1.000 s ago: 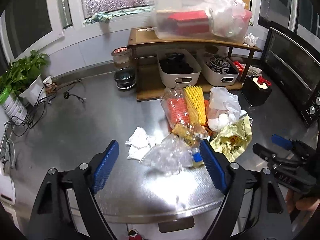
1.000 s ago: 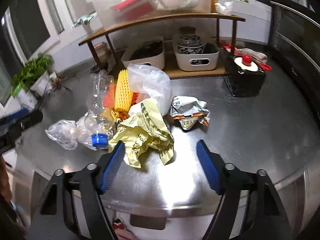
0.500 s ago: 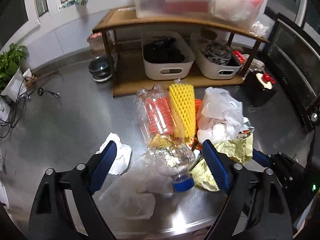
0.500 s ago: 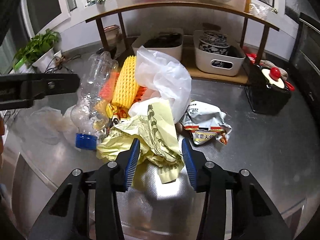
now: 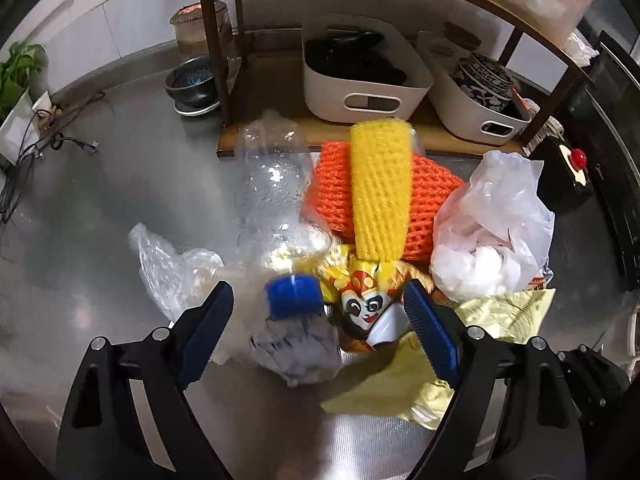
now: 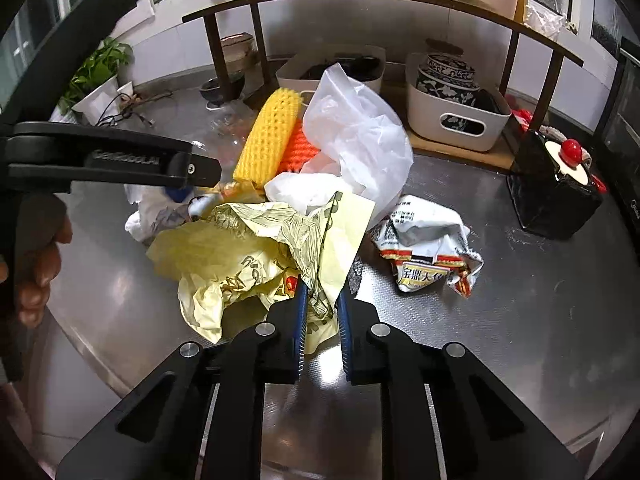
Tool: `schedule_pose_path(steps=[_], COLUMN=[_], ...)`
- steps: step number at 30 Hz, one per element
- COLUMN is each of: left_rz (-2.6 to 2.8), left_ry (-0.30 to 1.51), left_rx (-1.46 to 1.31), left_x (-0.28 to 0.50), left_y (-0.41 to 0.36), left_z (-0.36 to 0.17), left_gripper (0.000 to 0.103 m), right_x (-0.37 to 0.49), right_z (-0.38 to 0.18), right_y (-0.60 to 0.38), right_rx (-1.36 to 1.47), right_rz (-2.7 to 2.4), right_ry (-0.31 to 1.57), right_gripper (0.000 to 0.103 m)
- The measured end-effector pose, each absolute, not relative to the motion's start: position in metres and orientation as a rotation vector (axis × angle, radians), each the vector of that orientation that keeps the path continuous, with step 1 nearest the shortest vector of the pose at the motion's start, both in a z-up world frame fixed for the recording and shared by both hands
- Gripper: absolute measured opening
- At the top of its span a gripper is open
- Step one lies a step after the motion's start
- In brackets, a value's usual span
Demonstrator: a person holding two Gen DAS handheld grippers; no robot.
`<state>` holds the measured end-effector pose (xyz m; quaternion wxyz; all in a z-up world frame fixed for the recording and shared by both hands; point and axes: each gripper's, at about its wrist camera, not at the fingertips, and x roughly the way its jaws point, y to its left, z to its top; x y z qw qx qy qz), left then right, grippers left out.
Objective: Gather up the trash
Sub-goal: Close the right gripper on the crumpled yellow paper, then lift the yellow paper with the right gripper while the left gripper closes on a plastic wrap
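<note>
One clear bottle [image 5: 276,204] lies lengthwise, blue cap [image 5: 294,295] toward left gripper [image 5: 318,324].

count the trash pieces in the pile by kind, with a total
foam fruit nets: 2, yellow and orange
plastic bottles: 1, clear with blue cap
thin plastic bags: 2, white bag and clear bag
paper wrappers: 1, pale yellow, pinched in the right tongs
snack packets: 2, panda packet and white packet
total: 8
</note>
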<state>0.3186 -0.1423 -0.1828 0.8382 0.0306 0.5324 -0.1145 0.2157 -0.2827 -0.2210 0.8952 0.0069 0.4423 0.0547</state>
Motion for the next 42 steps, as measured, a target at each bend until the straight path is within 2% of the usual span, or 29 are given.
schedule_pose_path(steps=[4,9,15,19,30,32,42], left_rz=[-0.233,-0.234,-0.241,-0.252,-0.230,-0.239,-0.247], left_ry=[1.106,1.109,1.131,1.144,1.160,1.158,1.092], left_rx=[0.087,0.089,0.098,0.100,0.112,0.115,0.116], left_x=[0.325,0.330,0.334,0.338,0.359,0.361,0.349], left_y=[-0.140,-0.133,-0.129,-0.131,-0.140,-0.142,-0.133], left_z=[-0.183,-0.183,-0.192,-0.198,-0.219,-0.221,-0.196], left_gripper=[0.081,0.067,0.067,0.062,0.062,0.054,0.052], right_x=[0.214,0.212,0.206,0.200,0.189,0.189,0.186], right_z=[-0.219,-0.217,-0.207,-0.198,-0.199,-0.200,-0.197], right_y=[-0.282,-0.282,-0.280,-0.277,-0.283,-0.284,-0.282], right_rx=[0.006,0.020,0.012,-0.001,0.009,0.009,0.005], right_rz=[0.107,0.106,0.108,0.110,0.106,0.103,0.098], right_ry=[0.905,0.889,0.858,0.836,0.847,0.850,0.841], right_gripper=[0.014,0.013,0.013,0.013,0.013,0.013,0.013])
